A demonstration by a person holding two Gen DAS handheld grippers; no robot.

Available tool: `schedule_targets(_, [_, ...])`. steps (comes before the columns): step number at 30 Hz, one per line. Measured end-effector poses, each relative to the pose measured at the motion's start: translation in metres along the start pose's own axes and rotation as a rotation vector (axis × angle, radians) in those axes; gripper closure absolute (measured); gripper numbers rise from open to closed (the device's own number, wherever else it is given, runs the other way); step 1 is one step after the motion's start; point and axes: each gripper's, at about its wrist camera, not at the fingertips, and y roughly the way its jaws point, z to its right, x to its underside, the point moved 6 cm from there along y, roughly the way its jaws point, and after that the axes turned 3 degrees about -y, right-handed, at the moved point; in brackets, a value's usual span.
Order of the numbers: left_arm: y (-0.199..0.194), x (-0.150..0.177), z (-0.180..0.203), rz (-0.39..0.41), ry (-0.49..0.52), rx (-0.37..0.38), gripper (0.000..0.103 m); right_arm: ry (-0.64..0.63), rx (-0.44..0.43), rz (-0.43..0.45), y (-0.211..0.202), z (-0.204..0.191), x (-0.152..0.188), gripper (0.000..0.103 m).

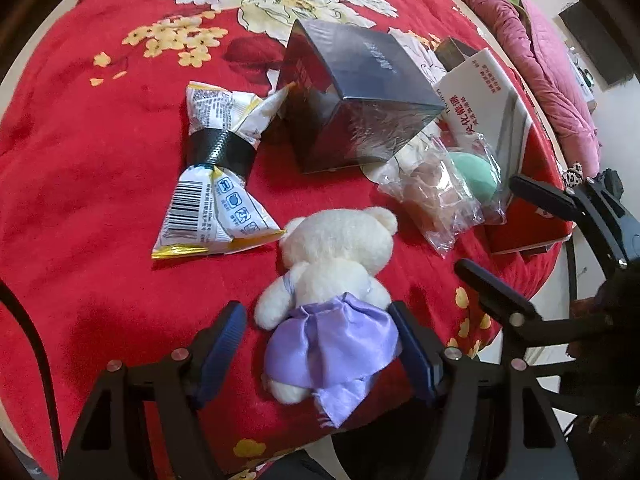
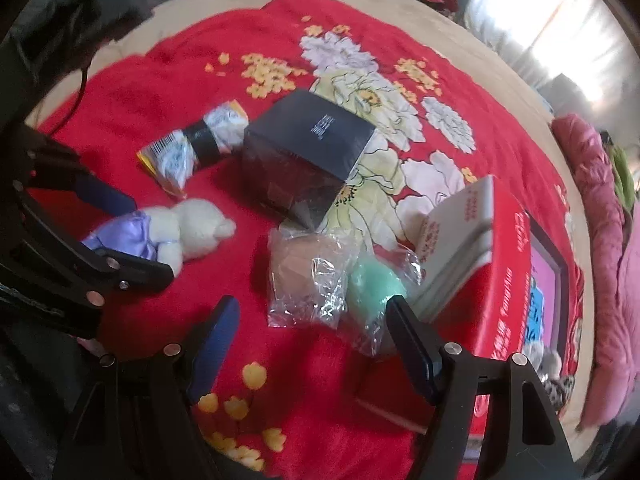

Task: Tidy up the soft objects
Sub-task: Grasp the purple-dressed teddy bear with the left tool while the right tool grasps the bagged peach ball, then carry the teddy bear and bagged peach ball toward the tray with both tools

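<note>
A cream plush bear in a purple skirt lies on the red floral blanket. My left gripper is open, its blue pads on either side of the bear's skirt; the right pad touches the skirt. The bear also shows in the right wrist view, between the left gripper's fingers. Two clear bags hold a tan sponge and a green sponge. My right gripper is open and empty just in front of these bags. A taped snack packet lies at the left.
A dark glossy box stands behind the bear. A white box leans on a flat red box at the right. A pink quilt lies along the far right. The blanket's edge runs close below both grippers.
</note>
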Motion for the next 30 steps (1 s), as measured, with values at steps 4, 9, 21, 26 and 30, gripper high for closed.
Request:
schedule_targets(4, [0.005, -0.006, -0.004, -0.011, -0.030, 0.038, 0.049, -0.056, 0.014, -0.007, 0.011, -0.002, -0.004, 0.027])
schedule_targets(9, [0.002, -0.007, -0.015, -0.008, -0.073, 0.097, 0.058, -0.092, 0.016, 0.001, 0.025, -0.004, -0.014, 0.027])
schedule_targets(21, [-0.005, -0.007, -0.012, 0.007, -0.080, 0.110, 0.059, -0.022, -0.041, 0.023, 0.030, 0.000, -0.020, 0.046])
schedule_targets(26, [-0.018, -0.003, -0.007, 0.035, -0.067, 0.128, 0.059, 0.107, -0.101, 0.104, -0.007, 0.014, -0.014, 0.046])
schedule_targets(30, [-0.036, 0.000, 0.004, 0.067, -0.040, 0.134, 0.059, 0.245, -0.158, 0.191, -0.040, 0.033, -0.009, 0.046])
